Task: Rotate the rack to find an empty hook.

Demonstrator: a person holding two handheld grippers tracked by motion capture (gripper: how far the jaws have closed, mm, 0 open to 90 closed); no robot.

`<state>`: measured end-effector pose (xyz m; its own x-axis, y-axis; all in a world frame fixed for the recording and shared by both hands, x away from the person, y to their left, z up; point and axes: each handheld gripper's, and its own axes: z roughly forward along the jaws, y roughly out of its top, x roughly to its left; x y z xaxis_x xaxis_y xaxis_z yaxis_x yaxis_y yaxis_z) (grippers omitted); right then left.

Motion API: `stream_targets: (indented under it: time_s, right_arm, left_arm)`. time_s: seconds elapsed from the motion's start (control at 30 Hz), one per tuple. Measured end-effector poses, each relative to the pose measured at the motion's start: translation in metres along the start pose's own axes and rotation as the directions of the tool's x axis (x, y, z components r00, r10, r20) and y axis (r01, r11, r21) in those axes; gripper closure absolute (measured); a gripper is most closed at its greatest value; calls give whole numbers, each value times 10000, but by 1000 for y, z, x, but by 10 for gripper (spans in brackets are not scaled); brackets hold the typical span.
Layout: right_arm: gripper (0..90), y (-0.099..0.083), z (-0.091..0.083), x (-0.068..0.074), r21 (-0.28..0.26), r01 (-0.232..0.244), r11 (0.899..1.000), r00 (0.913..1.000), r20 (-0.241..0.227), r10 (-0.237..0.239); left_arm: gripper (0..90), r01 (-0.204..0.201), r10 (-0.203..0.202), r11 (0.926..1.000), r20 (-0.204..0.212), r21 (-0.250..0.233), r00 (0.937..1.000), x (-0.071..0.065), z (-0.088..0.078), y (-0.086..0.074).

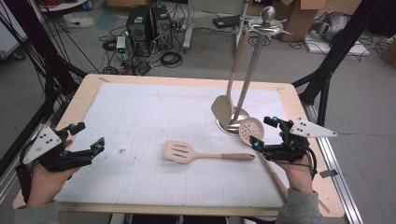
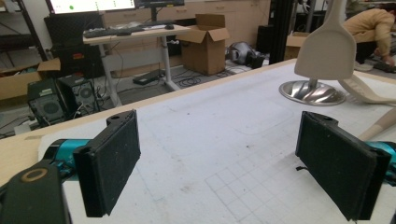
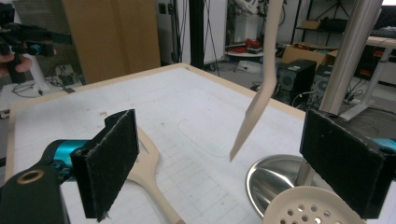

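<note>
Your right gripper (image 1: 259, 131) is hovering wide open and empty beside the skimmer (image 1: 251, 129) head; its handle seems to be running back toward you. Left gripper (image 1: 88, 135), also open, is waiting well apart.

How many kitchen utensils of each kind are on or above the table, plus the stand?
Solid spatula, hanging from the stand: 1
Slotted spatula, lying flat: 1
Perforated skimmer, beside the stand's base: 1
Metal utensil stand: 1
Total: 4
</note>
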<state>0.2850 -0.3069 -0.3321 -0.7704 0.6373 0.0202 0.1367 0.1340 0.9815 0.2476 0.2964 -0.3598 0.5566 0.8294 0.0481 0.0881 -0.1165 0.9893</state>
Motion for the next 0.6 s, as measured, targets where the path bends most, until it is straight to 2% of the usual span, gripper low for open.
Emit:
stream_targets:
  time_s: [0.13,0.37,0.53,0.6]
  right_arm:
    - [107,4,-6,0,193,110,9998,9999,-40,-109]
    - [109,29,-22,-6,134,435,9990,9990,110,-437]
    - [123,48,-29,-18,-69,270,9996,9995,136,-269]
    - [138,54,-30,-24,-69,250,9997,9997,-23,-251]
  left_arm:
    - [142,66,-66,10000,53,-57,10000,-2,0,0]
    - [142,104,-104,9999,39,-22,9999,-4,0,-2]
    - [142,93,-93,10000,156,10,9998,-5,2,-2]
    - [142,156,-156,9999,252,-8,9996,-6,3,-3]
